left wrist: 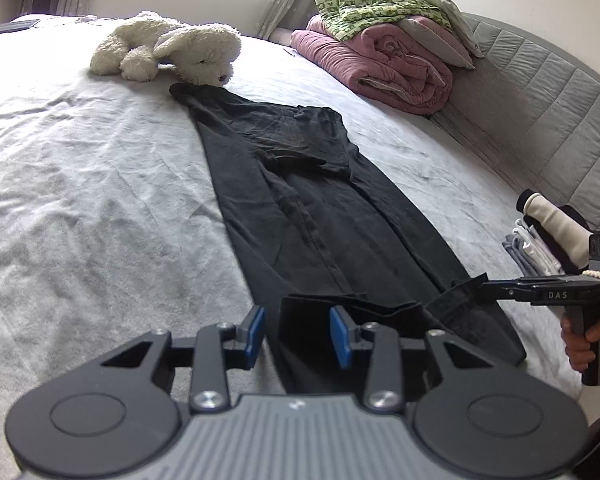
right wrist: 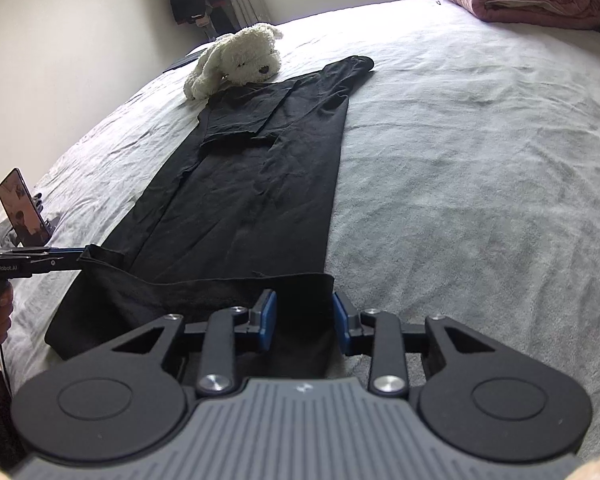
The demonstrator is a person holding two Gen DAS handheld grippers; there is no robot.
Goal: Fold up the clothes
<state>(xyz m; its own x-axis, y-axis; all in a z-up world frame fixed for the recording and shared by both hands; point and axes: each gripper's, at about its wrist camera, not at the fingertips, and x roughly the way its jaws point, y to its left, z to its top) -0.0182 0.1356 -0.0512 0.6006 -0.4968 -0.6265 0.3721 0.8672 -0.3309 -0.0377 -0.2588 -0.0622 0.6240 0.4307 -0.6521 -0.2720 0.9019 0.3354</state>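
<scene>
Nearest the cameras, the left gripper (left wrist: 298,334) and the right gripper (right wrist: 305,322) sit at the two near hem corners of the long black garment (left wrist: 308,200); in each wrist view the blue pads look parted with cloth between them, yet the other view shows each tip pinching a lifted corner, so I cannot tell the grip for certain. Beyond the hem, the garment lies narrowed lengthwise on the grey bedsheet (left wrist: 80,168), its far end touching the white plush dog (left wrist: 168,46), so the end-to-end folds seem still to come.
</scene>
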